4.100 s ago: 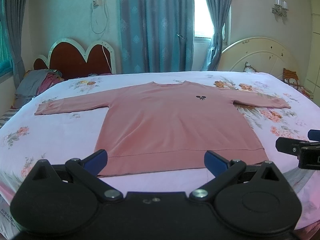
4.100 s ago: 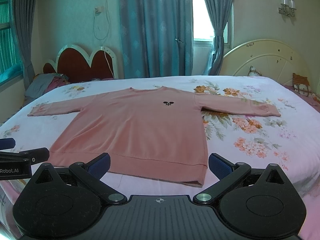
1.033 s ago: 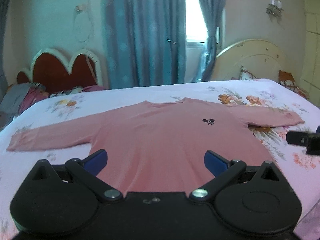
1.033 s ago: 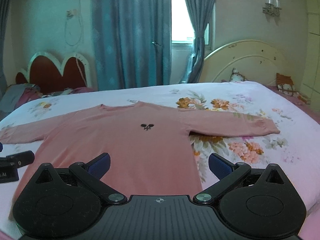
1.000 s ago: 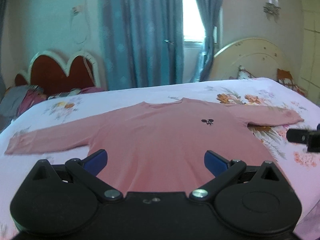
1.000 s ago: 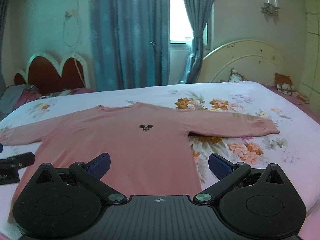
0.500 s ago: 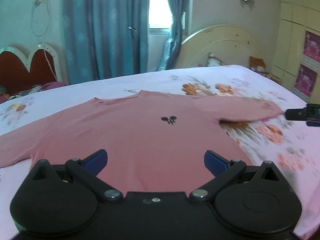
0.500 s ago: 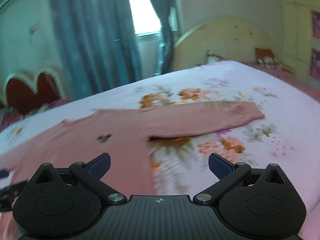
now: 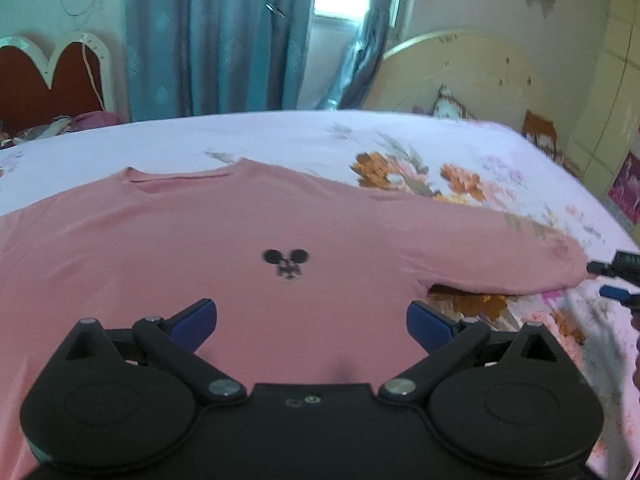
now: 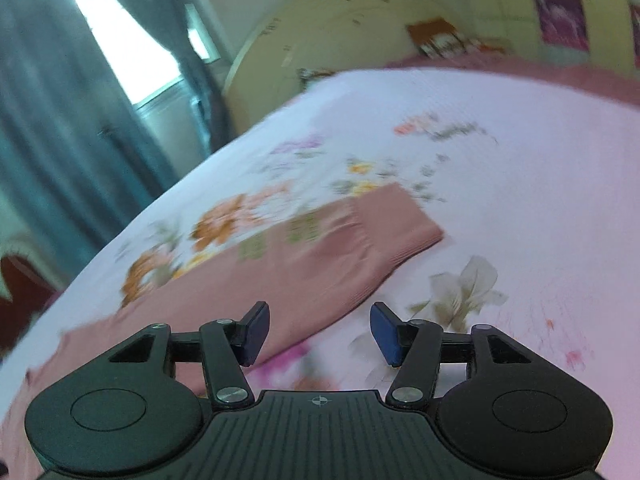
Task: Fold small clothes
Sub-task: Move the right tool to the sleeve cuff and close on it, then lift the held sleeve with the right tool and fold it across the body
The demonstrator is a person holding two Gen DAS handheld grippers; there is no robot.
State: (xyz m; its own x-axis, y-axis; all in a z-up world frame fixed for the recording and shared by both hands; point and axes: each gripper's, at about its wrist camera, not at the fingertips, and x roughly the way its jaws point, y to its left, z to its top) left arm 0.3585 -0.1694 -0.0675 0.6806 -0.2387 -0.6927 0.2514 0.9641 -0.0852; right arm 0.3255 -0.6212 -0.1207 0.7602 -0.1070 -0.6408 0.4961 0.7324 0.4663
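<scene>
Right tool (image 10: 316,336), jaws just narrowing with nothing pinched, nears the sweater (image 9: 248,240) cuff (image 10: 396,228) for folding; left tool (image 9: 312,320) hovers spread.

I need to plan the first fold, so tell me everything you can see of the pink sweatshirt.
The pink sweatshirt is a soft-looking long-sleeved knit, lying flat and face up on the floral bedsheet, neckline toward the curtains. A small black mouse-head print sits on its chest. One sleeve stretches out sideways and ends in a ribbed cuff. The right claw, jaws just closing but apart, hangs near that sleeve without gripping it. The left claw, open, hovers over the body.
</scene>
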